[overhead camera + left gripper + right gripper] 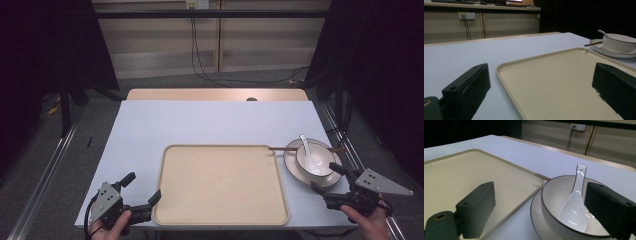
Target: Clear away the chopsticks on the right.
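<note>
So the thing to watch here is the bowl [315,160] versus the right tool [329,178]. The bowl sits on a plate [295,172] at the right side of the counter [210,122], just beside the tray's right edge, and the right tool is parked just short of it on the person's side, jaws spread wide with nothing between them. In the right gripper view the bowl's rim [549,185] lies dead ahead between the two jaws, so it looks like a short push forward would put one jaw inside and one outside the rim.

The spoon [311,156] is in the bowl with its handle pointing up and away from the person, toward the far side of the counter. A pair of chopsticks [285,148] runs across behind the bowl, roughly left to right; I think they rest on the plate's far rim, but it's hard to tell from here.

The left tool [140,194] is also open and empty, straddling the near left corner of the tray [220,220], well apart from the bowl. So the right hand is clearly the nearer one.
</note>
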Available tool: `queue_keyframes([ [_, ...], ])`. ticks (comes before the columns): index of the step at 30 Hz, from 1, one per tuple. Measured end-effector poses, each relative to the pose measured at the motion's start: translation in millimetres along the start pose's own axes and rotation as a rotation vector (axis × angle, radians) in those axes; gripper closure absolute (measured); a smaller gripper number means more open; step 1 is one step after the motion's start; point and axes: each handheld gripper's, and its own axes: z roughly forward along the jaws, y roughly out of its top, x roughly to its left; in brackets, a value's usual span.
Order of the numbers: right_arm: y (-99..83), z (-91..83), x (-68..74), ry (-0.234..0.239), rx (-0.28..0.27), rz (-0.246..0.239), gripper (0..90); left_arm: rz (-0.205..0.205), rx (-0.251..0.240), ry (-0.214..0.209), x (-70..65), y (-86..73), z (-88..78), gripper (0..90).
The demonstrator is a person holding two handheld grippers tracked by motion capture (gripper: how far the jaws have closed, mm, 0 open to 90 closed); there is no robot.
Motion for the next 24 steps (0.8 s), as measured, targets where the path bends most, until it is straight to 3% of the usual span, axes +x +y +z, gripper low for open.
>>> queue_keyframes([
  [4,0.6,0.9,-0.6,0.025,0.013,0.0,10.5,0.013,0.014,0.02,0.6,-0.4,-1.2,1.7],
  [13,4.8,-4.2,-8.9,0.01,0.045,-0.014,9.8,0.019,0.026,0.03,2.4,-1.3,-1.4,2.0],
  [14,7.1,-9.0,-15.5,0.006,0.027,-0.015,11.1,0.035,0.034,0.039,3.6,-1.2,-1.7,2.0],
  [16,7.8,-10.7,-18.8,0.007,0.027,-0.02,11.8,0.029,0.034,0.041,3.0,-1.4,-1.1,2.0],
  [18,9.2,-16.9,-34.3,0.051,0.059,0.001,12.4,0.036,0.04,0.046,3.0,-1.4,-1.1,2.0],
  [20,9.7,-18.5,-37.9,0.052,0.067,0.001,13.8,0.037,0.041,0.047,3.0,-1.5,-1.1,2.1],
  [21,13.2,-23.6,-49.9,0.075,0.091,-0.027,22.2,0.038,0.043,0.047,3.2,-1.5,-0.9,2.0],
  [24,20.6,-27.7,-65.5,0.078,0.119,-0.057,28.1,0.044,0.046,0.046,3.6,-1.4,0.0,2.0],
])
